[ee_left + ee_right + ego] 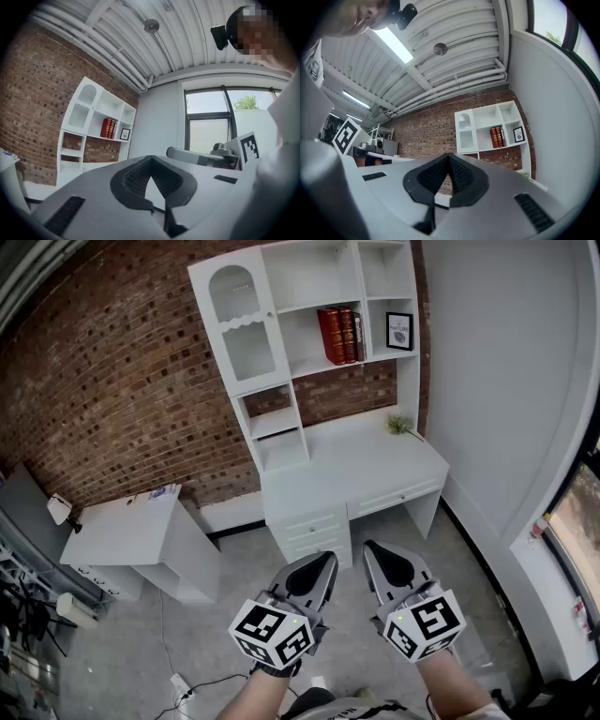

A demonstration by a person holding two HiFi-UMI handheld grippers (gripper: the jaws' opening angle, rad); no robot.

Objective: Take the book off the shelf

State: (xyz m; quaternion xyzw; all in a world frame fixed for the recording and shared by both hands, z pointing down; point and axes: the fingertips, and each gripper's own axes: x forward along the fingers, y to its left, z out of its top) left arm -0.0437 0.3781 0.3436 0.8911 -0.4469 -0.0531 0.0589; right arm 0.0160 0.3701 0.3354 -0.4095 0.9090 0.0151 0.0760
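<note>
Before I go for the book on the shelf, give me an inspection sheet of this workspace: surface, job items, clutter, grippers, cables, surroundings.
Surface: white desk, bare except a small plant at its back right.
Job's things: red books upright on an upper shelf; framed picture in the compartment to their right.
Clutter: small items on the side table, too small to tell.
Grippers: left gripper and right gripper both shut, empty, short of the desk.
Cables: cable and power strip on the floor, lower left.
Surroundings: brick wall; window at right.
</note>
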